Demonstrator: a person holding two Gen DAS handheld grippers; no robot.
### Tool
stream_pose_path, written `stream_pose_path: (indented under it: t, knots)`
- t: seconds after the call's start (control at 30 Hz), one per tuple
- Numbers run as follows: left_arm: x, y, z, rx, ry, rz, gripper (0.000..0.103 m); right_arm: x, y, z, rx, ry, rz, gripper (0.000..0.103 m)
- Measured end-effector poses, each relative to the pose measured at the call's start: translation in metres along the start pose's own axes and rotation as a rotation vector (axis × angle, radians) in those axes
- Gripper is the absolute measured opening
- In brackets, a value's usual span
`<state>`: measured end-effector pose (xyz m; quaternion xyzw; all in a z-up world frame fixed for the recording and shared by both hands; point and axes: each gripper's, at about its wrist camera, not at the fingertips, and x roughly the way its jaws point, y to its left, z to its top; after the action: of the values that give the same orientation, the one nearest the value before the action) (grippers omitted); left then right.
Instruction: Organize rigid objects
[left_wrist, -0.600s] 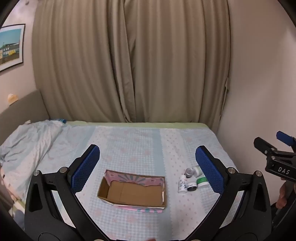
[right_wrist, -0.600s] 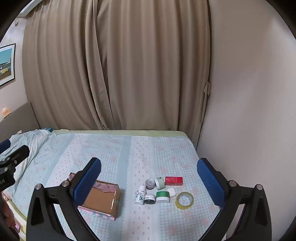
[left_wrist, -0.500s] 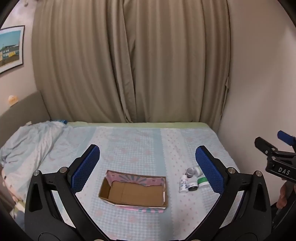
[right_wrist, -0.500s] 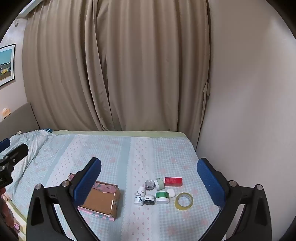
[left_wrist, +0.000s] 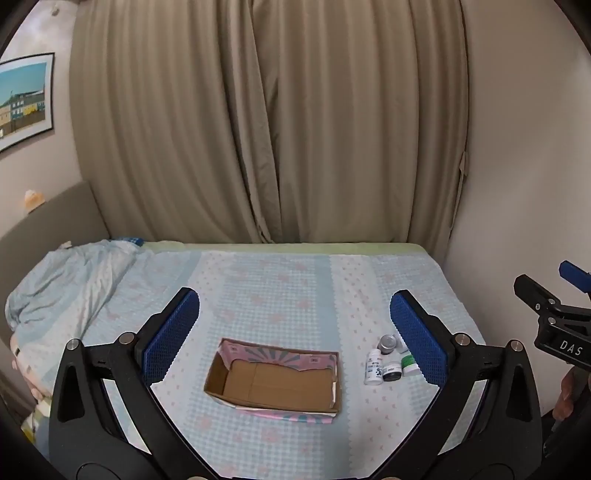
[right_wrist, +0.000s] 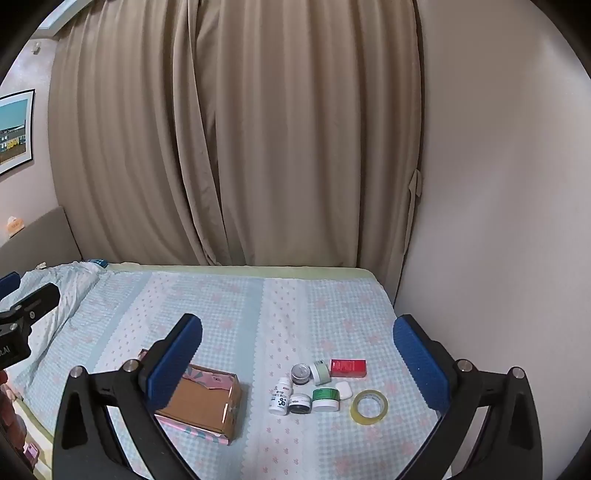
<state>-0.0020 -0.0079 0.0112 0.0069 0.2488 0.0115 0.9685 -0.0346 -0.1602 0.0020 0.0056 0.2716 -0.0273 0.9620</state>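
Note:
An open, empty cardboard box (left_wrist: 273, 384) with pink patterned sides lies on the bed; it also shows in the right wrist view (right_wrist: 199, 402). To its right sits a cluster of small items: a white bottle (right_wrist: 280, 400), a dark jar (right_wrist: 300, 403), a green-lidded jar (right_wrist: 325, 398), a silver tin (right_wrist: 300, 373), a red box (right_wrist: 348, 368) and a tape roll (right_wrist: 369, 406). My left gripper (left_wrist: 295, 332) is open and empty, held above the box. My right gripper (right_wrist: 295, 354) is open and empty, above the cluster.
The bed (left_wrist: 280, 280) has a light blue patterned sheet. A crumpled duvet (left_wrist: 62, 280) lies at the left. Beige curtains (left_wrist: 266, 122) hang behind the bed. A wall (right_wrist: 498, 221) runs close along the right edge.
Both views have shifted very slightly; the box and the cluster sit marginally lower in the frames. Both grippers stay open and nothing on the bed has moved.

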Motion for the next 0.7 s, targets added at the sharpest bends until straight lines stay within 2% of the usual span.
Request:
stream_pose_path:
  t: [0.2,0.7]
  knots:
    - [0.002,0.0,-0.001,-0.005,-0.009,0.019,0.103,0.003,0.001,-0.002,-0.006,-0.005,0.01,0.103]
    - [0.003,-0.002,-0.003,0.001,0.0,0.005,0.103,0.002,0.001,-0.007,-0.008,-0.006,0.008,0.103]
